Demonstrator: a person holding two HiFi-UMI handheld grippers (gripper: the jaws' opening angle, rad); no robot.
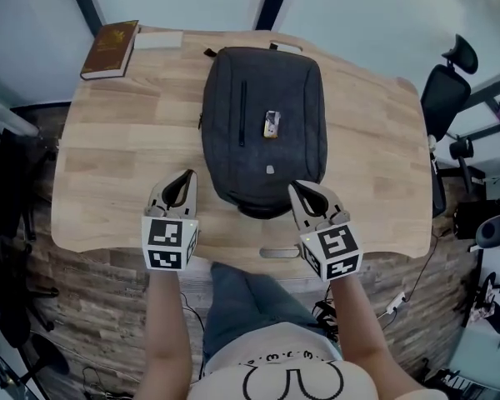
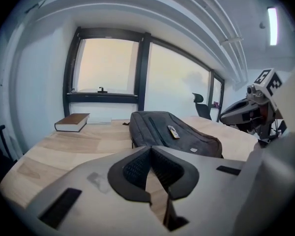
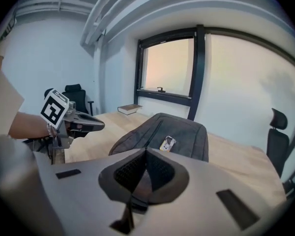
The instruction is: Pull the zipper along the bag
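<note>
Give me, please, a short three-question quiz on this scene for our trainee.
1. True or false: the left gripper grips the backpack.
2. The book lies: A) at the table's far left corner; B) on the backpack; C) on the floor.
3. How do the right gripper's jaws stand?
Key: 1 false; 2 A; 3 together, holding nothing.

An office: wooden desk (image 1: 108,182), swivel chair (image 1: 447,90) (headrest and all), wide windows (image 2: 105,65).
</note>
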